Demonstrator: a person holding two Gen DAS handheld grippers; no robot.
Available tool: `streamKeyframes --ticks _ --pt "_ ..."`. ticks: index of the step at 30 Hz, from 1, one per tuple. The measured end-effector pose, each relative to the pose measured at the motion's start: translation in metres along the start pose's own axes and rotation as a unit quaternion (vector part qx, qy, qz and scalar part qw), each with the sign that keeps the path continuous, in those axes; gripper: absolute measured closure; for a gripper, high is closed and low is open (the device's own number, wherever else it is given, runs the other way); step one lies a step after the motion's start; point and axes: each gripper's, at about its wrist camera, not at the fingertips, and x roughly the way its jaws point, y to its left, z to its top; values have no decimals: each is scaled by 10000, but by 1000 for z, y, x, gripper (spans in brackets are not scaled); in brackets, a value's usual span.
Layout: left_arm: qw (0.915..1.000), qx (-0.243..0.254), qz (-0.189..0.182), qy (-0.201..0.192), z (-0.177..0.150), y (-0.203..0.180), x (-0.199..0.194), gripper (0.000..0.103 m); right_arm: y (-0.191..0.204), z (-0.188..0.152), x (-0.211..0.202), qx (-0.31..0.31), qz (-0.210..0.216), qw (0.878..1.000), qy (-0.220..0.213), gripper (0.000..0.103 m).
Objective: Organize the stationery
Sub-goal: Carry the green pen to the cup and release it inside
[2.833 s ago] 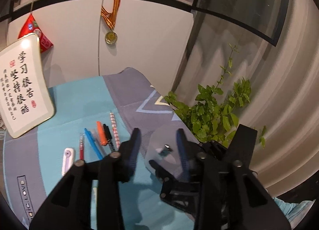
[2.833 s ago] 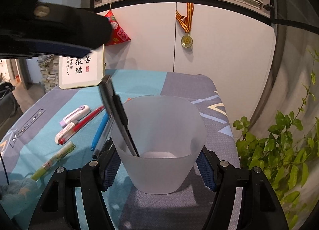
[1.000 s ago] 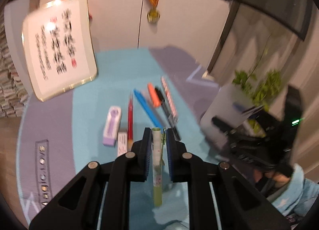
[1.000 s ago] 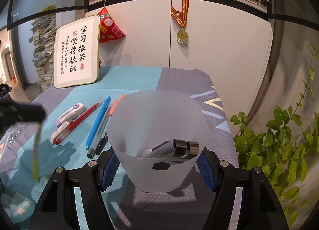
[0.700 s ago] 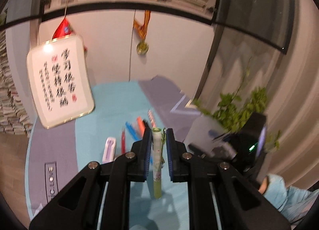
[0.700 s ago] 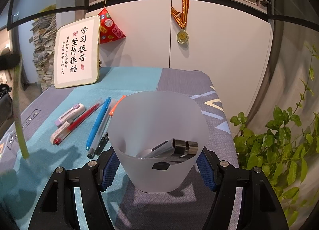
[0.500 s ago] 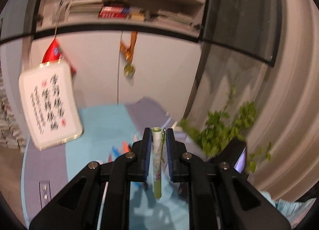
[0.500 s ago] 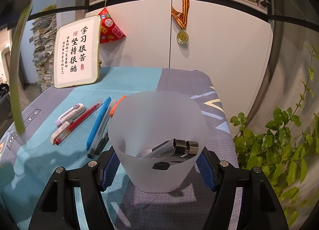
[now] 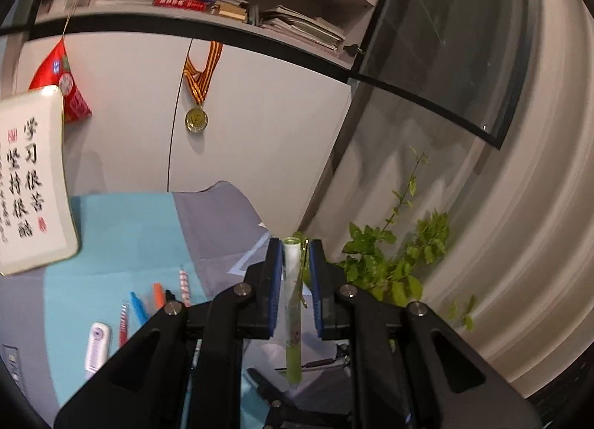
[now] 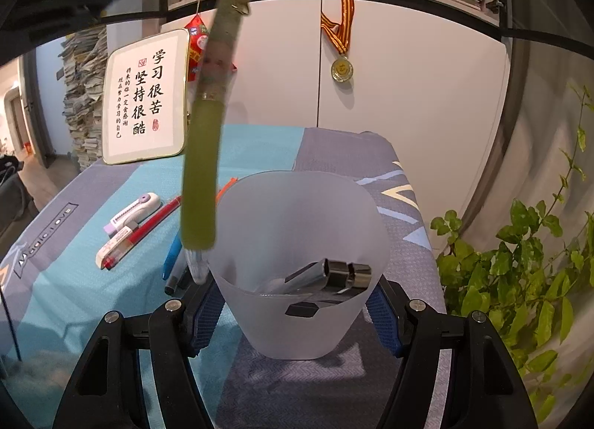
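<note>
My left gripper (image 9: 293,262) is shut on a green pen (image 9: 292,310) and holds it upright, tip down. In the right wrist view the green pen (image 10: 206,154) hangs just left of and above the rim of a frosted plastic cup (image 10: 297,265). My right gripper (image 10: 297,299) is shut on the cup, which stands on the table. A dark pen with a metal clip (image 10: 326,275) lies inside the cup. The cup shows dimly below the pen in the left wrist view (image 9: 319,362).
On the teal cloth (image 10: 74,280) left of the cup lie a red pen (image 10: 143,230), a blue pen (image 10: 171,254), a black pen (image 10: 177,280) and a white-purple correction tape (image 10: 135,208). A framed calligraphy board (image 10: 144,94) leans behind. A plant (image 10: 519,262) stands right.
My left gripper has carried the green pen from the left of the table up and right, to just above the cup's left rim. The right gripper and cup have not moved.
</note>
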Motion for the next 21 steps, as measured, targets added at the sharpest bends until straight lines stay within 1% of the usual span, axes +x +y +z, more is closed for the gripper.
streamKeyframes --ticks 7,11,13,17,21 --pt "9996 -20 -23 -267 7 -6 -10 90 0 0 0 0 0 10000 3 33" --pt "9999 133 88 -52 -2 -8 -1 90 0 0 0 0 -3 10000 -4 33" --pt "9997 157 144 116 -10 -5 7 90 0 0 0 -2 -4 10000 -10 33" --pt "9984 80 161 545 -29 5 18 90 0 0 1 1 0 10000 -5 33" --pt "9972 -57 151 734 -36 14 18 90 1 0 0 -9 -5 10000 -10 33"
